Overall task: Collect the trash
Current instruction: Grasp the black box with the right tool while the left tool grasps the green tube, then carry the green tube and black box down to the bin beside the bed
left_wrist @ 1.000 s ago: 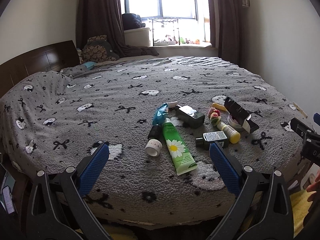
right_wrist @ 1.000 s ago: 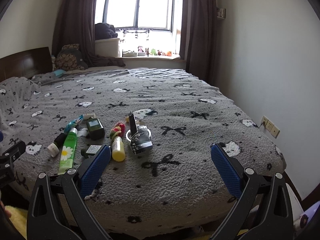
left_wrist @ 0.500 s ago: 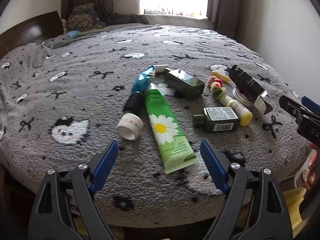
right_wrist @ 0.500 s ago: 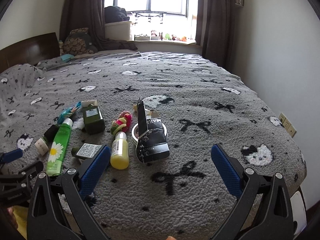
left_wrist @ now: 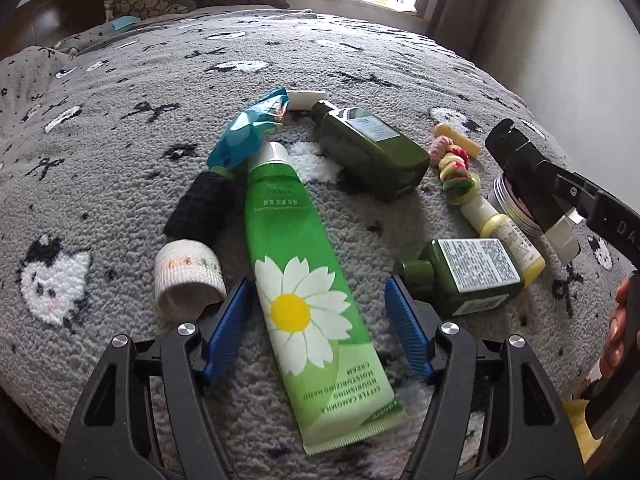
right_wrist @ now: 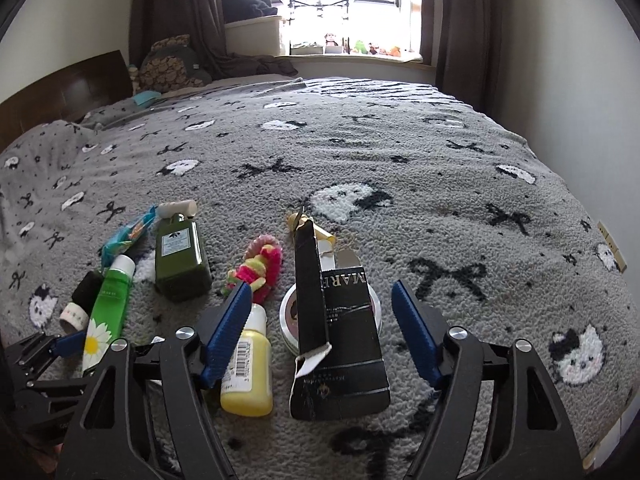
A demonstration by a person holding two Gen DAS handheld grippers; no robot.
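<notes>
A green hand cream tube (left_wrist: 308, 280) with a daisy print lies on the grey bed blanket (left_wrist: 120, 112). My left gripper (left_wrist: 318, 312) straddles the tube's lower half, and its jaws are closing. The blue pads stand clear of the tube on both sides. In the right wrist view a torn black carton (right_wrist: 340, 340) rests on a round tin (right_wrist: 290, 312). My right gripper (right_wrist: 322, 308) has the carton between its fingers. Its jaws are closing too, and the pads do not touch the carton.
Around the tube lie a tape roll (left_wrist: 188, 276), a blue wrapper (left_wrist: 248, 128), a dark green bottle (left_wrist: 372, 152), a small green bottle (left_wrist: 468, 272), a yellow bottle (right_wrist: 248, 364) and hair ties (right_wrist: 260, 264). The bed's edge is just below both grippers. A wall stands at the right.
Both grippers have come forward and down toward the items on the bed. Their jaws have narrowed, the left around the green tube and the right around the black carton.
</notes>
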